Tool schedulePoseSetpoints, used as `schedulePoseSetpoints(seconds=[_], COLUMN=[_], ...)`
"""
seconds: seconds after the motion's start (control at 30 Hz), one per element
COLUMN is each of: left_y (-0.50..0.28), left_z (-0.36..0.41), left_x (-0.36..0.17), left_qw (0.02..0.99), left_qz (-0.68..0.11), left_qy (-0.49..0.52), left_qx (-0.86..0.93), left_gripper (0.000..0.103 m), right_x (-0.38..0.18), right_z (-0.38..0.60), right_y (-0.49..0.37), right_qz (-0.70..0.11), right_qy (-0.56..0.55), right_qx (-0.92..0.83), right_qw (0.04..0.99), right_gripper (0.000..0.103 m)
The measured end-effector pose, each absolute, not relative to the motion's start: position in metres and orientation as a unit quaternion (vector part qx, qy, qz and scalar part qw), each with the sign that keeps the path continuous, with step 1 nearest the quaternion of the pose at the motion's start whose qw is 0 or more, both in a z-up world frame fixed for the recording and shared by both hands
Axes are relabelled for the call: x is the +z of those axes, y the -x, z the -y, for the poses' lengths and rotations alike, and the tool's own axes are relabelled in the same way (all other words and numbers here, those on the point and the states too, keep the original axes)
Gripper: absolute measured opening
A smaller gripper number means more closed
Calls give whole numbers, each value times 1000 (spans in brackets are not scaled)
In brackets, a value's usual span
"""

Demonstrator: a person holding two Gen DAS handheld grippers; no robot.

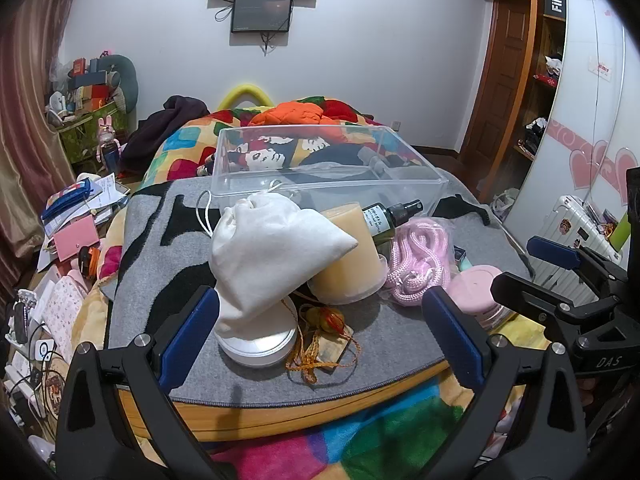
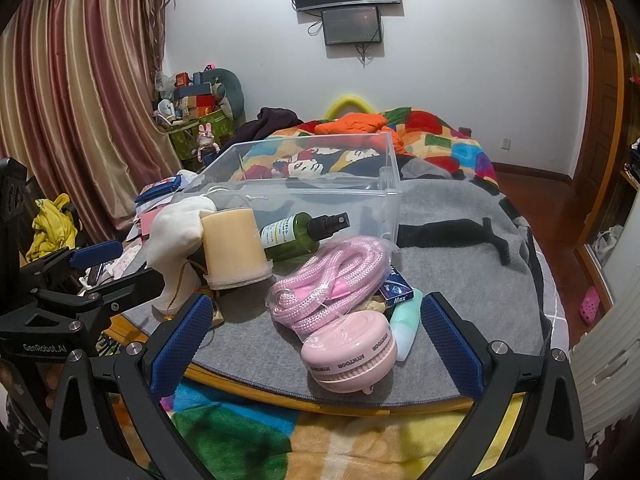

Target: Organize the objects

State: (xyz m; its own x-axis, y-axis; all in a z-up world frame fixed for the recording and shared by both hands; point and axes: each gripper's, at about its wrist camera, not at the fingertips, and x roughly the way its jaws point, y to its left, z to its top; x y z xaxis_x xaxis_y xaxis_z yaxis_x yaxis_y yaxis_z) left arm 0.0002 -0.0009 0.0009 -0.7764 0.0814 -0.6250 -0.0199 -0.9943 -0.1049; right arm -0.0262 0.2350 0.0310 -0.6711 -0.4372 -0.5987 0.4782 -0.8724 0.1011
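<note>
A clear plastic box (image 1: 416, 178) (image 2: 390, 196) stands at the back of a grey mat (image 1: 396, 336) (image 2: 452, 264). In front of it lie a white cloth pouch (image 1: 264, 248) (image 2: 172, 228), a beige candle jar (image 1: 352, 256) (image 2: 234, 244), a green spray bottle (image 1: 384, 220) (image 2: 296, 234), a bagged pink rope (image 1: 416, 260) (image 2: 328, 284) and a round pink case (image 1: 476, 292) (image 2: 352, 356). My left gripper (image 1: 320, 340) is open before the pouch and a white round case (image 1: 256, 344). My right gripper (image 2: 316, 344) is open around the pink case without touching it.
An orange tasselled charm (image 1: 324, 340) lies beside the white case. A blue carton (image 2: 396, 290) and a mint tube (image 2: 406, 328) sit right of the pink case. The mat lies on a wooden board (image 1: 280, 412) over a colourful blanket. Clutter crowds the left; a white suitcase (image 1: 580, 248) stands right.
</note>
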Motion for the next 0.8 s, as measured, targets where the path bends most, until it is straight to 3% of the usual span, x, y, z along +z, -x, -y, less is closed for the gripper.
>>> schedulePoseSetpoints(seconds=[0.8], left_y=[-2], left_z=[1], left_x=[1], left_qw=[26], left_qz=[47], left_qy=[332], left_qx=[942], left_gripper=[103], right_x=[33], right_z=[-234], right_y=[24], right_qz=[-28], right_qy=[-320], right_qx=[-913], right_qw=[253], right_gripper=[103])
